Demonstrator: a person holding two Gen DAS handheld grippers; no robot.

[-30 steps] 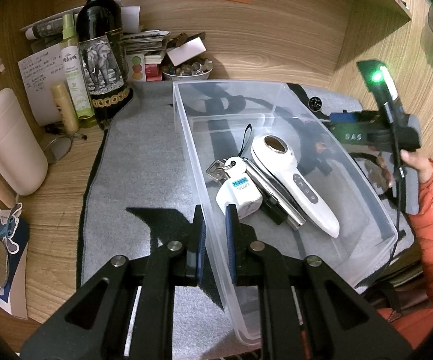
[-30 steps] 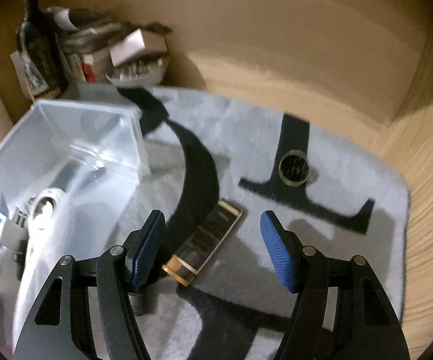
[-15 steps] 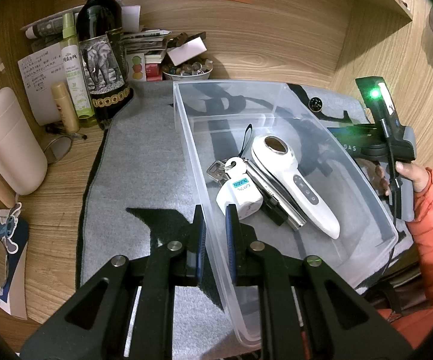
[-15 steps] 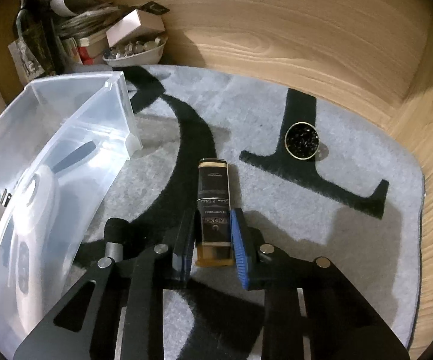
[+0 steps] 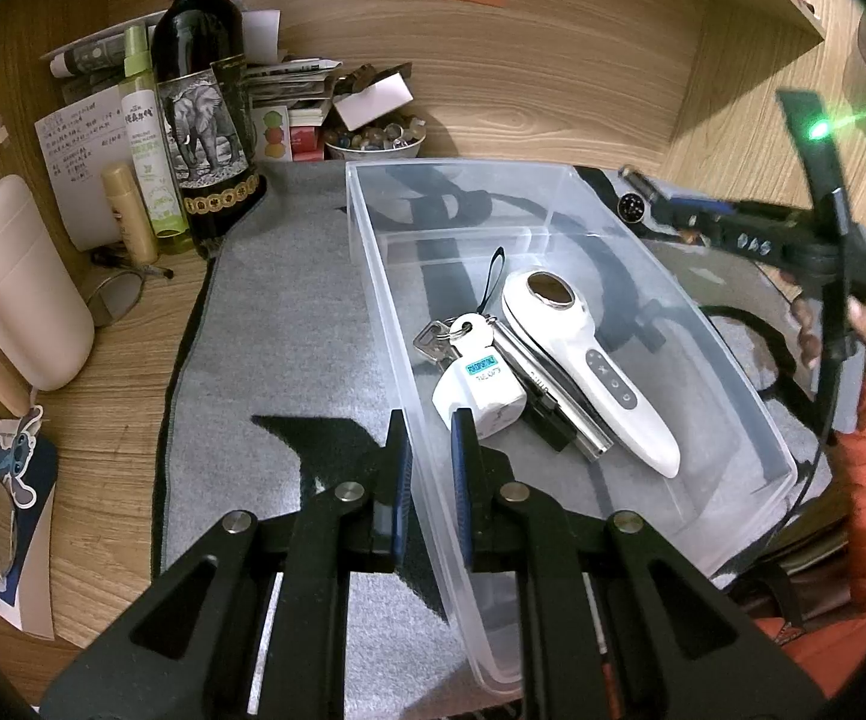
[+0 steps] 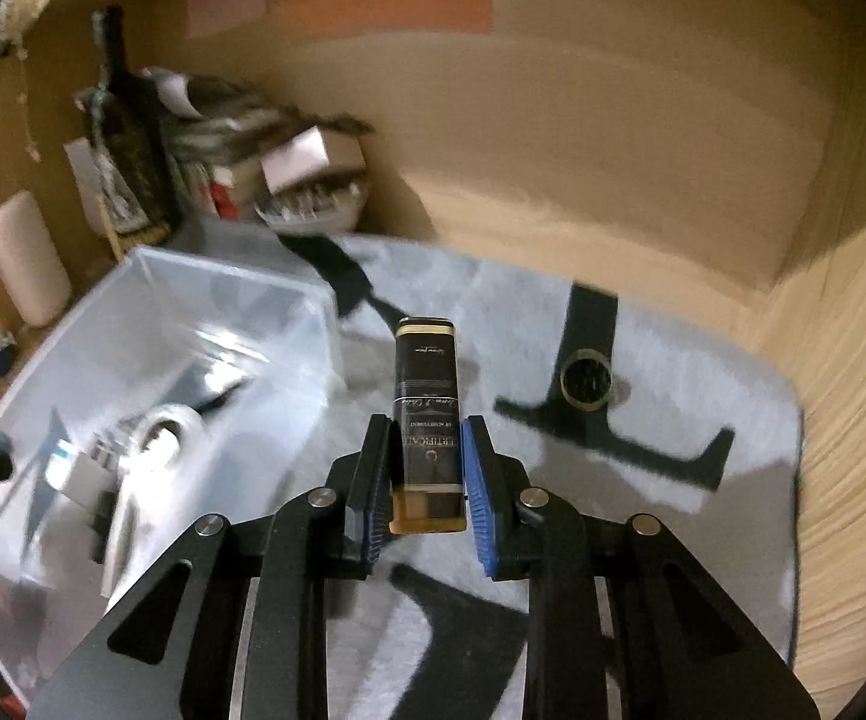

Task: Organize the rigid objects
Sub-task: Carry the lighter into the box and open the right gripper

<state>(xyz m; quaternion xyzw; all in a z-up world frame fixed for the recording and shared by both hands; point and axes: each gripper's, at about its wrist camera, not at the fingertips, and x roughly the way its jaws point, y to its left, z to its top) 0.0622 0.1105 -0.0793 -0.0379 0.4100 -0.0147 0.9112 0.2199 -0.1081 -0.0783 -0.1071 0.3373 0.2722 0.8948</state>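
The left gripper (image 5: 430, 450) is clamped on the clear plastic bin's (image 5: 559, 192) near wall, likely to steady it, while the right gripper (image 6: 424, 468) pinches the slim black-and-gold box (image 6: 427, 408) above the grey mat (image 6: 703, 420), beside the bin.

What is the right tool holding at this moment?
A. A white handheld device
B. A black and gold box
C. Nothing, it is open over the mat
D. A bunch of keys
B: in the right wrist view the right tool is shut on the black and gold box, its blue pads pressing both sides, while the keys and white handheld device lie in the clear bin.
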